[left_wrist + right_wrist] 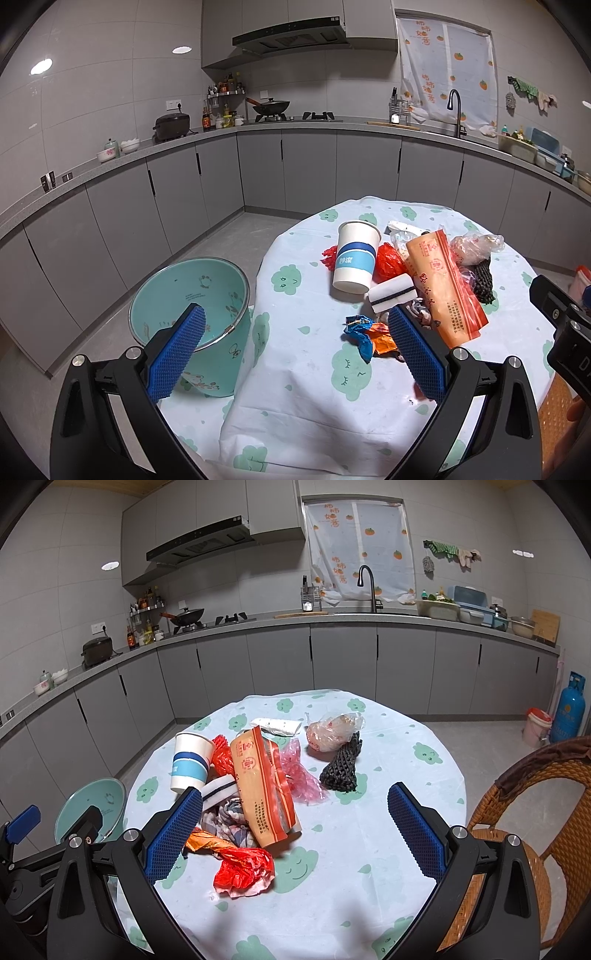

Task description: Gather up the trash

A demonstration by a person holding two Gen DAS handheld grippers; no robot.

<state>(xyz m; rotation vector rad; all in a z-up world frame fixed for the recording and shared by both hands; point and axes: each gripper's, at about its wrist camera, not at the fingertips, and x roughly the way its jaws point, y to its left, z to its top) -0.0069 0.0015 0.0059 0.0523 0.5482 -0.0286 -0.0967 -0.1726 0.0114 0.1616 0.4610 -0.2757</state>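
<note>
- Both our grippers, left gripper (295, 345) and right gripper (295, 827), are spread wide, holding nothing.
- Orange bag (264, 782) has red Chinese print; we cannot read it.
- Paper cup (355, 256) has a blue band.

This is a home kitchen. Grey cabinets (280, 664) run along two walls under a speckled counter (122, 157), meeting in the far left corner. A range hood (291, 35) hangs above a gas hob (317, 116) with a wok (271, 106) on it, and bottles of sauce (207, 120) stand beside it. A rice cooker (171, 126) sits on the left counter. A black tap (367, 587) rises over the sink below a window with a persimmon-print curtain (358, 546). A blue gas cylinder (569, 709) stands on the floor at the right. A round table (388, 849) with a cloud-print cloth and a wicker chair (535, 812) stand in the middle.
</note>
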